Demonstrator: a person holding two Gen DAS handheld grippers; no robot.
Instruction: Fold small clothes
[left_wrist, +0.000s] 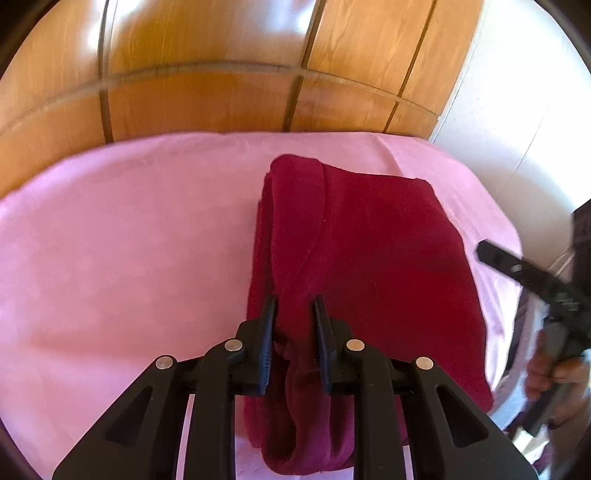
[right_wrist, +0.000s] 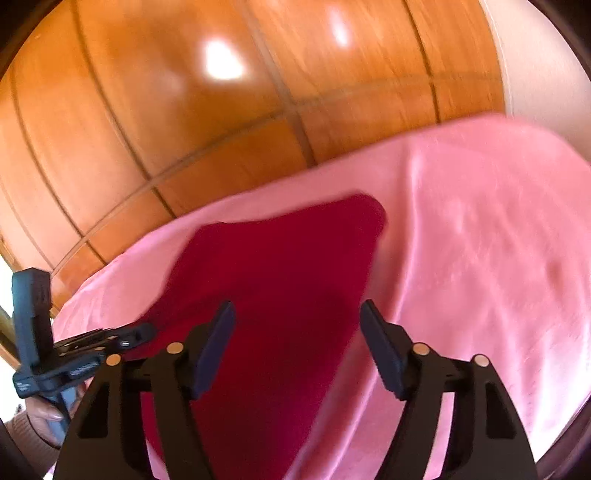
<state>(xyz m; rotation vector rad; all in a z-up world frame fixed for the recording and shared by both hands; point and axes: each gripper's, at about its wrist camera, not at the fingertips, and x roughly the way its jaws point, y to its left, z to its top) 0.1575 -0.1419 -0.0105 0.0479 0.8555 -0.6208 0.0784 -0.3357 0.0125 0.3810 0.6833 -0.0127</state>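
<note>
A dark red garment (left_wrist: 369, 258) lies folded into a rough rectangle on the pink sheet (left_wrist: 129, 240). My left gripper (left_wrist: 294, 308) sits over its near left edge, jaws narrowly apart with a bunched fold of the cloth between them. In the right wrist view the garment (right_wrist: 280, 266) stretches ahead, and my right gripper (right_wrist: 297, 314) hovers above its near part with jaws wide open and empty. The right gripper also shows in the left wrist view (left_wrist: 491, 254), off the garment's right side. The left gripper shows in the right wrist view (right_wrist: 136, 334) at the garment's left edge.
A glossy wooden wardrobe (left_wrist: 221, 74) stands right behind the bed's far edge. A white wall (left_wrist: 517, 110) is at the right. The pink sheet (right_wrist: 480, 258) spreads wide to the right of the garment.
</note>
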